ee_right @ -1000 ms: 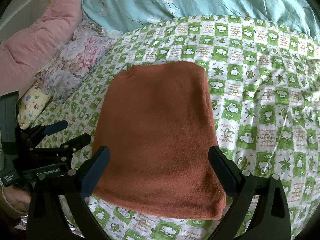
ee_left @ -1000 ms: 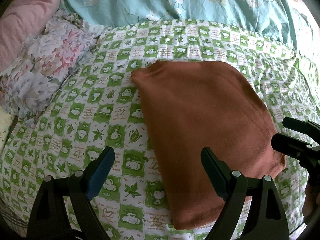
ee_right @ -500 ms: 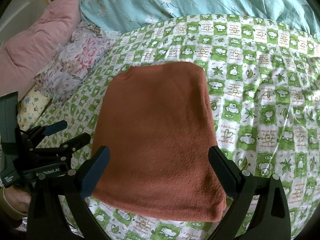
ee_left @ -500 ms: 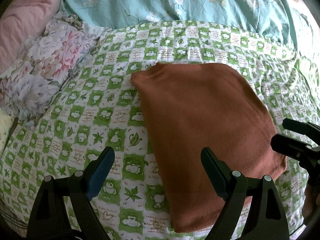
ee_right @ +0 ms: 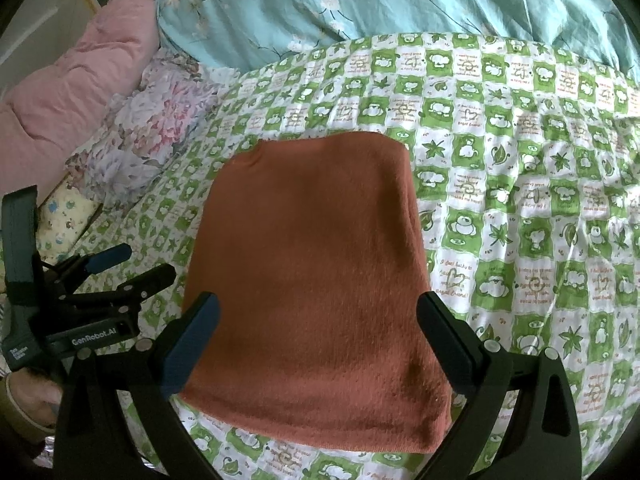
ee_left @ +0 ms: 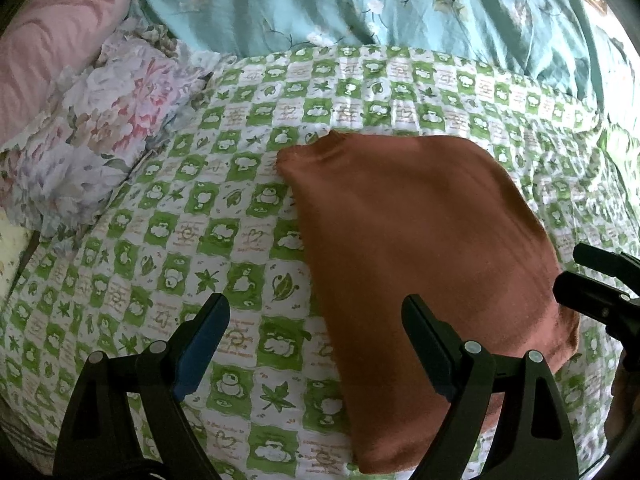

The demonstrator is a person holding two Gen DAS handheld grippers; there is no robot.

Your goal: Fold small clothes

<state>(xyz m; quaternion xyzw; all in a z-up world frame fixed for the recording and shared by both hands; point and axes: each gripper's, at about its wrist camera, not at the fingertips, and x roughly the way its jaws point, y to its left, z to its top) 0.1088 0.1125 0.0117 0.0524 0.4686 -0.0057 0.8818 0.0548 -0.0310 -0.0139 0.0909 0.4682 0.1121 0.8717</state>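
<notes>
**Folded rust garment flat on the bed, both grippers wide open above it**

Left wrist view first: the left gripper (ee_left: 316,340) hangs with its fingers spread wide and nothing between them. The rust-brown folded garment (ee_left: 420,240) lies flat on the green-and-white checked bedspread (ee_left: 180,240); the gripper's right-hand finger overlaps its near edge in the picture, and whether it touches cannot be told. At the right border the right gripper (ee_left: 592,280) pokes in, cut off by the frame. A floral pillow (ee_left: 100,140) sits far left, a pink quilt (ee_left: 48,40) behind it, a teal floral duvet (ee_left: 360,8) across the top.

Over to the right wrist view: the right gripper (ee_right: 318,340) is just as wide open, holding nothing, its fingers framing the garment's (ee_right: 312,280) near half. The left gripper (ee_right: 116,276) shows at the left, parted and empty, beside the garment's left edge. A hand (ee_right: 28,396) grips its handle, mostly hidden at the rim.
</notes>
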